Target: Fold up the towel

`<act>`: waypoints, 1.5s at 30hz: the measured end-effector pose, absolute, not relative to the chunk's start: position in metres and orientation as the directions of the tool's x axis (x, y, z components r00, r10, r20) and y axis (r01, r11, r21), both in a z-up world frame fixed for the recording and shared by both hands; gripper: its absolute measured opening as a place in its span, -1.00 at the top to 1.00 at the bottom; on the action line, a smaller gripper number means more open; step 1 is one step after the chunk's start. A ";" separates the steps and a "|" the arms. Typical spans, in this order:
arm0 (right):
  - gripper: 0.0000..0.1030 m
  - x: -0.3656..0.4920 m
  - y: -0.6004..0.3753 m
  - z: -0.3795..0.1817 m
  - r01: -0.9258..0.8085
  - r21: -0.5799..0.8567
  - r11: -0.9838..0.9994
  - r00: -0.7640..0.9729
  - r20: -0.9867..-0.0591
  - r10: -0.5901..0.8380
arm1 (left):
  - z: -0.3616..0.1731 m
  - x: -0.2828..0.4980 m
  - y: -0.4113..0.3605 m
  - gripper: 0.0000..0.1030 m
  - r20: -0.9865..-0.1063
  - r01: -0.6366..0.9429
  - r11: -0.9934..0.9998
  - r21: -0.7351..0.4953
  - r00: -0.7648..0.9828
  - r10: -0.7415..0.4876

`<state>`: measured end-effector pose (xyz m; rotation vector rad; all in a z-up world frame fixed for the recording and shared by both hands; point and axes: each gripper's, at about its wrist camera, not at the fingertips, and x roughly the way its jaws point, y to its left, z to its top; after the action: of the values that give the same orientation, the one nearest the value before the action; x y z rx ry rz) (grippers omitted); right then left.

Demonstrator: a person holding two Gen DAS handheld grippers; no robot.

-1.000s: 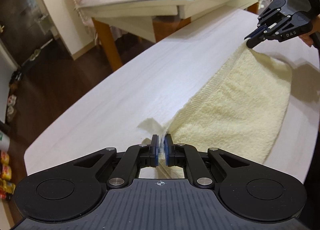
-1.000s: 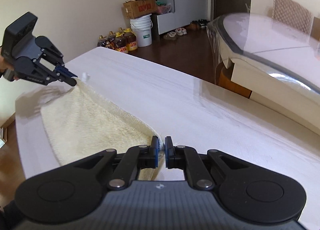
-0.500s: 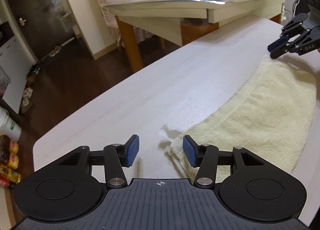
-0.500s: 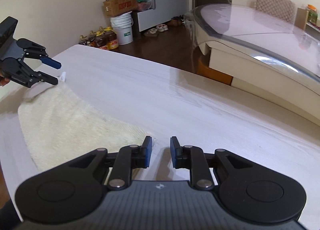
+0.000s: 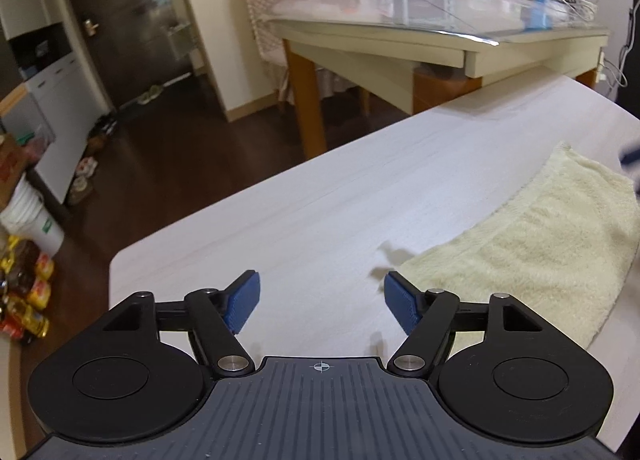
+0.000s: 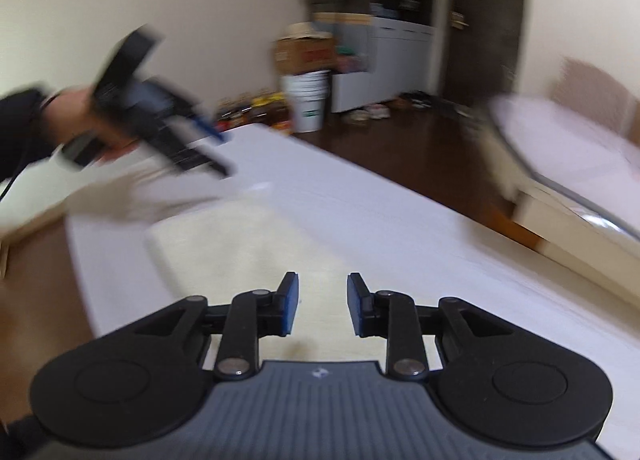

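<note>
The pale yellow terry-cloth towel [image 5: 532, 256] lies flat in a long band on the white wood-grain table [image 5: 340, 196], so one fold looks laid down; I judge further folds are left to make it compact. The left gripper [image 5: 322, 298] has just been opening and its blue pads stand wide apart, released, with only bare table between them; the towel's near corner lies just beyond and outside the right-hand pad, not touching. The right gripper [image 6: 323, 304] has also just been opening: its jaws are partly apart, empty, hovering over the towel [image 6: 248, 244], which spreads ahead and to their left.
</note>
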<state>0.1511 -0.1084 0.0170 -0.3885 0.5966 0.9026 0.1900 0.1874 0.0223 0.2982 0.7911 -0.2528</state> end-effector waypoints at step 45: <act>0.87 0.108 0.035 0.023 -0.941 -0.035 0.338 0.281 -0.641 0.714 | -0.005 0.062 0.163 -0.85 -0.617 0.713 0.496 0.496 0.691 -0.376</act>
<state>0.1084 0.0354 0.0235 -0.4547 0.5839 1.1612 0.0621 0.1632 -0.0054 0.8087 0.4660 -0.6887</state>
